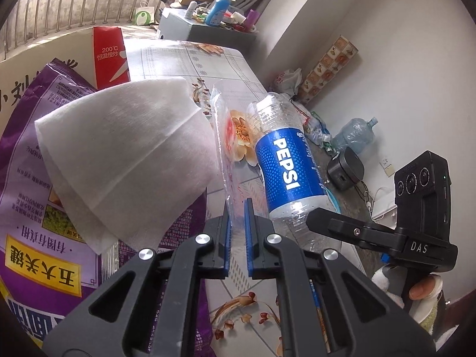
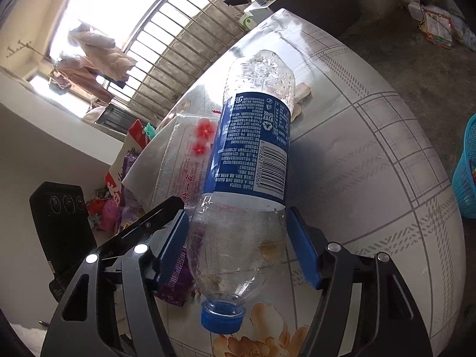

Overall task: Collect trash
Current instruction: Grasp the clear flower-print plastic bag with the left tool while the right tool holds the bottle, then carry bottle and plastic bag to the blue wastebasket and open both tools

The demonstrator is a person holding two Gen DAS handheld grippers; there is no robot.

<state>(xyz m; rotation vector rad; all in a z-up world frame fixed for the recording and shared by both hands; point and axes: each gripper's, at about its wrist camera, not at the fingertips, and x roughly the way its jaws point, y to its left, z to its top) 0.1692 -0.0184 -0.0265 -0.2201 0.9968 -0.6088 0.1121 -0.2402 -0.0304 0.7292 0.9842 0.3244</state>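
An empty Pepsi bottle (image 1: 285,160) with a blue label and blue cap (image 2: 223,318) lies on the flowered tablecloth (image 2: 372,148). My right gripper (image 2: 238,226) is shut on the bottle's clear part near the cap, a blue pad against each side. In the left wrist view one of its fingers (image 1: 324,223) touches the bottle. A clear plastic bag (image 1: 223,136) with red print lies just left of the bottle. My left gripper (image 1: 237,208) is shut on that bag's near edge. A white tissue (image 1: 125,160) rests on a purple snack packet (image 1: 38,208) further left.
A cardboard box (image 1: 107,53) stands behind the packet. A blue basket (image 2: 467,178) sits on the floor beyond the table's right edge. A water jug (image 1: 357,134), bags and a small black bin (image 1: 345,169) are on the floor. A thumb (image 1: 422,291) holds the right gripper's handle.
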